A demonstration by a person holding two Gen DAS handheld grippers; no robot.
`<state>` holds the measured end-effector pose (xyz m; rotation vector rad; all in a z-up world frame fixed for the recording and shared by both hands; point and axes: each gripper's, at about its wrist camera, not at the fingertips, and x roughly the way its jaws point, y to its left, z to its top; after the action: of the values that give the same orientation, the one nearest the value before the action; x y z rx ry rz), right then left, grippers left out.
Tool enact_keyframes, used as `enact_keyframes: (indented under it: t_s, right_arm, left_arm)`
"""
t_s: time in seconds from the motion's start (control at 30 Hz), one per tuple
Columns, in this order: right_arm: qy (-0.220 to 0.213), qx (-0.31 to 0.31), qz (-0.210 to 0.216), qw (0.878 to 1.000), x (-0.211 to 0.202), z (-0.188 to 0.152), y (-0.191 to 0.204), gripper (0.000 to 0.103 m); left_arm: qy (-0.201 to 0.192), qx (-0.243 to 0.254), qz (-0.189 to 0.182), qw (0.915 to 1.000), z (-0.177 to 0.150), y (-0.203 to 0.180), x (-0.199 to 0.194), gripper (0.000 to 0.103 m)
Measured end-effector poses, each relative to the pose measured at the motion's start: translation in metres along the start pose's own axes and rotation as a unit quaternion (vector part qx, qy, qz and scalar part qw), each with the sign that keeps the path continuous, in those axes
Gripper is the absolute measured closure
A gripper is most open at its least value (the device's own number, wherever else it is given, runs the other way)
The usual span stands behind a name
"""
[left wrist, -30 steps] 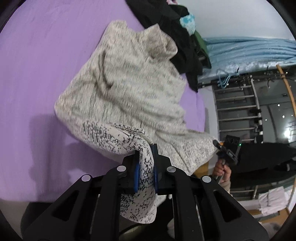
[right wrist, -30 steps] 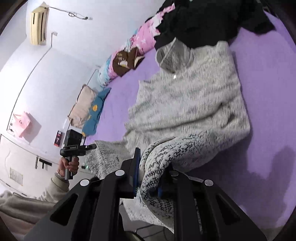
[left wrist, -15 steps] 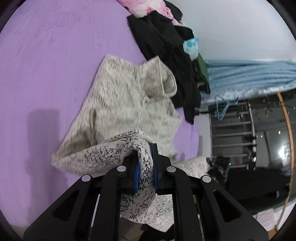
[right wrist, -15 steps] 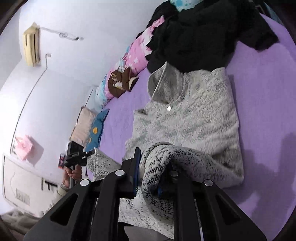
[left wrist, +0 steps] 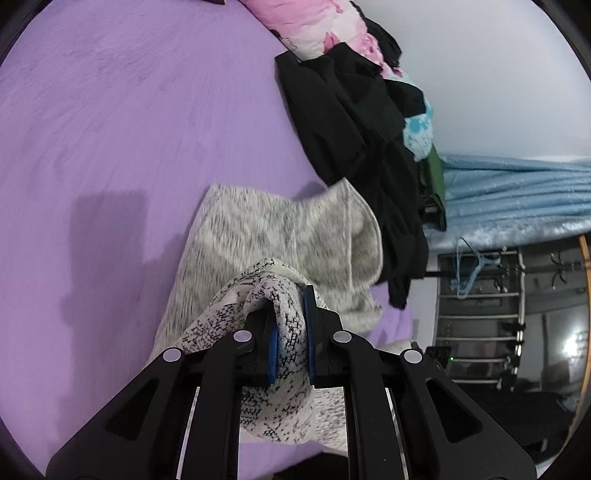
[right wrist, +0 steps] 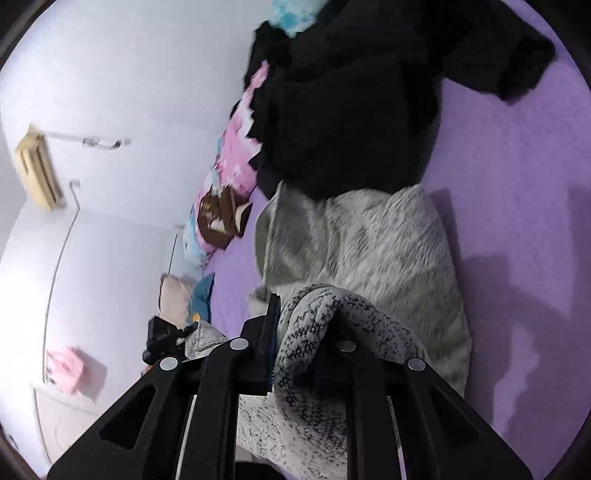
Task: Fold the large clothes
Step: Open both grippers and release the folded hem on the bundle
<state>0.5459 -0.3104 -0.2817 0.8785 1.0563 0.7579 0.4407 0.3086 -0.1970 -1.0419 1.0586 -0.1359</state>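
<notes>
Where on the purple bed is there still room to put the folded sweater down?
The purple sheet is bare left of the gray sweater, and again on its other side. Beyond its collar it is crowded: black clothes and a pink pillow.

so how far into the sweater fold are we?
Mid first fold. Both the left gripper and right gripper are shut on the grey knit sweater, its gripped end doubled over the part lying on the purple bed. Left: lay it flat, finish folding; black clothes untouched.
</notes>
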Motion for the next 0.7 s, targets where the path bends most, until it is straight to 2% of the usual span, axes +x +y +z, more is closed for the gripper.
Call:
enact_keyframes:
  t_s: [0.17, 0.33, 0.4, 0.43, 0.47, 0.5, 0.53, 0.57, 0.63, 0.7]
  right_arm:
    - [0.006, 0.069, -0.038, 0.997, 0.040, 0.021, -0.042, 0.088]
    - [0.004, 0.090, -0.024, 0.996, 0.055, 0.025, -0.056, 0.080]
    - [0.005, 0.087, -0.021, 0.996, 0.055, 0.023, -0.057, 0.079]
    - [0.006, 0.090, -0.015, 0.996, 0.055, 0.023, -0.057, 0.073]
    - [0.002, 0.095, -0.010, 0.995, 0.053, 0.022, -0.057, 0.069]
    - [-0.002, 0.097, -0.009, 0.995, 0.051, 0.022, -0.056, 0.062]
    - [-0.009, 0.093, -0.003, 0.996, 0.048, 0.022, -0.052, 0.050]
    - [-0.016, 0.091, 0.004, 0.996, 0.046, 0.022, -0.048, 0.044]
    - [-0.031, 0.086, 0.008, 0.996, 0.038, 0.022, -0.037, 0.024]
    - [-0.054, 0.057, -0.002, 0.997, 0.028, 0.020, -0.017, 0.017]
  left_arm:
    - [0.023, -0.031, 0.022, 0.9990, 0.032, 0.021, 0.041, 0.092]
    - [0.043, -0.040, 0.031, 0.9978, 0.041, 0.036, 0.056, 0.089]
    - [0.048, -0.046, 0.012, 0.9977, 0.041, 0.041, 0.054, 0.067]
    - [0.041, -0.045, 0.007, 0.9981, 0.042, 0.041, 0.051, 0.036]
    - [0.016, -0.045, 0.002, 0.9989, 0.043, 0.040, 0.039, 0.020]
    - [0.004, -0.047, -0.008, 0.9988, 0.045, 0.039, 0.032, 0.017]
    - [-0.006, -0.051, -0.026, 0.9983, 0.045, 0.039, 0.025, 0.016]
    - [-0.007, -0.050, -0.032, 0.9982, 0.045, 0.038, 0.020, 0.016]
    - [-0.008, -0.029, -0.013, 0.9995, 0.040, 0.029, 0.011, 0.016]
    - [-0.011, 0.001, -0.006, 0.9999, 0.026, 0.021, 0.001, 0.016]
